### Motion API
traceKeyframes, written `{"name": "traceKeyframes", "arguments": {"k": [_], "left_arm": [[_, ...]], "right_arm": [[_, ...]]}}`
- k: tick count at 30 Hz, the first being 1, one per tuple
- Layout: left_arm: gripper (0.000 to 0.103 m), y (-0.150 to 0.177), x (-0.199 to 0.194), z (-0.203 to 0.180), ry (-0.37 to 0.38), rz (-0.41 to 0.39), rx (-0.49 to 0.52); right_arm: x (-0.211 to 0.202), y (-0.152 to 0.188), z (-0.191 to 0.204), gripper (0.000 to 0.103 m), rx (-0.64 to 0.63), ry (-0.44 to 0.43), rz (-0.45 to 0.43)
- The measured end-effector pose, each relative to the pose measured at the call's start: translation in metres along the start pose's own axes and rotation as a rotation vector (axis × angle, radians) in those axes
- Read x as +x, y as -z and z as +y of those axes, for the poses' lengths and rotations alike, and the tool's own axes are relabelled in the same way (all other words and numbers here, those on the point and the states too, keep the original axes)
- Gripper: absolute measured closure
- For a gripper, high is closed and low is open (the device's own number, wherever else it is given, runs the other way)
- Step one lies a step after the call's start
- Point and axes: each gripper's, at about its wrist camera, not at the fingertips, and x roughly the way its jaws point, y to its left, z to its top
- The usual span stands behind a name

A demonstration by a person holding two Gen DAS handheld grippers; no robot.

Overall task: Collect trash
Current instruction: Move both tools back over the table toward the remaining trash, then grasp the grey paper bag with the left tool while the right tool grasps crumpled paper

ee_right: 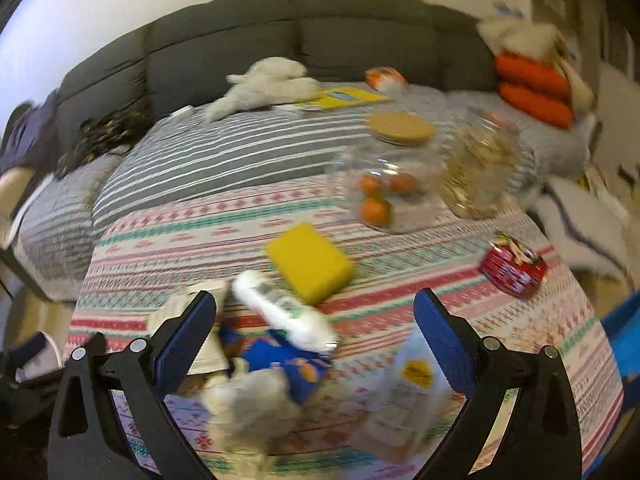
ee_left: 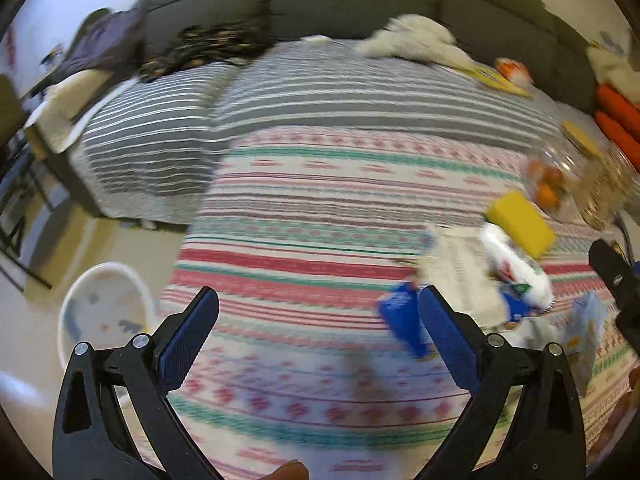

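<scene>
Here a grey sofa (ee_right: 240, 40) backs a table under a patterned striped cloth (ee_right: 200, 240), with two clear jars (ee_right: 384, 188) and a yellow sponge (ee_right: 308, 264) on it. The trash — a blue wrapper (ee_right: 288, 364), a white packet (ee_right: 280, 312), a red wrapper (ee_right: 514, 270) — lies on the cloth near its front edge. Both grippers, left gripper (ee_left: 316, 316) and right gripper (ee_right: 316, 316), hover spread wide, holding nothing.

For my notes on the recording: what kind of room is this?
Probably a home living room: a grey sofa with a striped cover, a table under a patterned cloth, and scattered wrappers, such as a blue packet.
</scene>
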Motion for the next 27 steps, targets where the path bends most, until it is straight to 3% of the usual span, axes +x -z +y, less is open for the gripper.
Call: {"name": "traceKeyframes", "arguments": {"k": [5,12,13,16,18,22,27], "left_arm": [[0.007,-0.015,0.018,-0.044,0.049,0.051,0.044],[0.008,-0.020,0.052,-0.078,0.019,0.164,0.108],[0.010,-0.020,0.056,-0.080,0.020,0.180,0.113],[0.040,-0.018,0.065,-0.084,0.063,0.241,0.128],[0.047,-0.019,0.063,-0.083,0.064,0.237,0.137],[0.074,-0.021,0.049,-0.075,0.091,0.208,0.142],[0.077,-0.026,0.028,-0.055,0.103,0.152,0.107]], "right_arm": [[-0.005,-0.007,-0.043,0.007,0.095,0.006,0.026],[-0.002,-0.002,-0.067,0.007,0.086,-0.001,0.099],[-0.001,0.000,-0.066,0.007,0.076,-0.010,0.114],[0.004,0.006,-0.061,0.007,0.046,-0.058,0.171],[0.005,0.012,-0.053,0.007,0.029,-0.091,0.203],[0.003,0.023,-0.028,0.007,-0.040,-0.163,0.245],[0.007,0.039,0.007,0.007,-0.134,-0.199,0.277]]}}
